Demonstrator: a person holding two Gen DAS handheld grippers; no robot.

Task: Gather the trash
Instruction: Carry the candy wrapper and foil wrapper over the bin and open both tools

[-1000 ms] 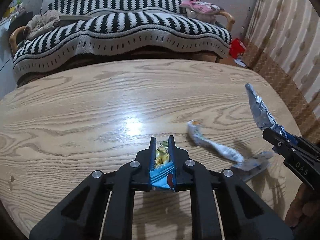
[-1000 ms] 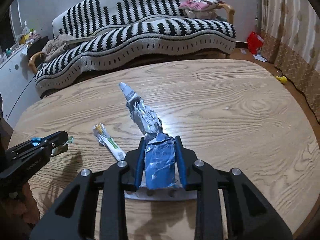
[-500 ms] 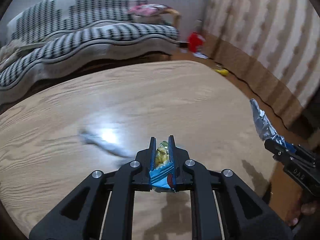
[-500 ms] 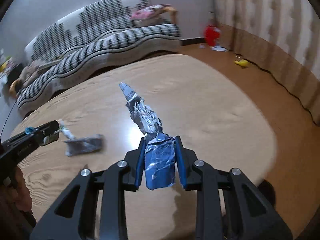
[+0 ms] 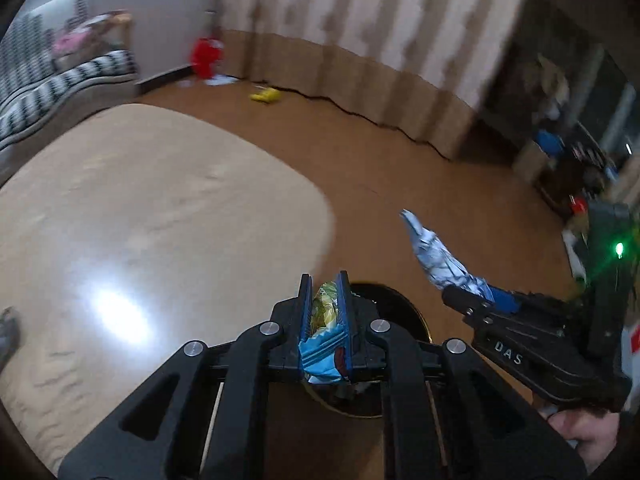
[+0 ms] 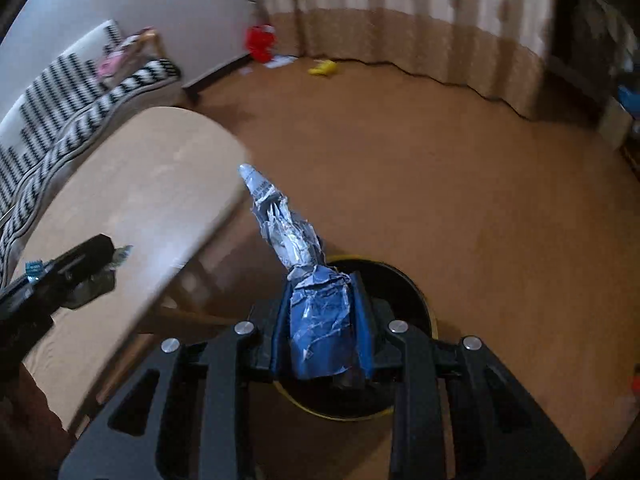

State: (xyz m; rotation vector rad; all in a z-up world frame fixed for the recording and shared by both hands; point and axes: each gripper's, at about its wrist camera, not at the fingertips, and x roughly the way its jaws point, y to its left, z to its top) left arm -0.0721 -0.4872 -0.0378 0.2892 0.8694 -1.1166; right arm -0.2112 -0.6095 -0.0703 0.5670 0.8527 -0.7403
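My right gripper (image 6: 322,312) was clamped on a crumpled blue-and-silver foil wrapper (image 6: 296,256), whose long axis ran forward and up past my fingertips. Directly below those fingertips sat the dark, round, yellow-rimmed bin (image 6: 420,304) on the floor, just off the table's (image 6: 132,184) rounded corner. My left gripper (image 5: 325,312) was closed on a small blue-and-yellow snack packet (image 5: 324,344), most of it bunched between the fingers. In the left wrist view the bin's (image 5: 404,308) mouth lay under that gripper too, while the right gripper (image 5: 472,300) hung just to the right with its foil pointing away from me. Both hands looked about equally near the opening, so I judged a straight release would serve. What lay inside the bin was too dark to tell. A grey scrap (image 5: 8,336) sat at the table's near-left edge.
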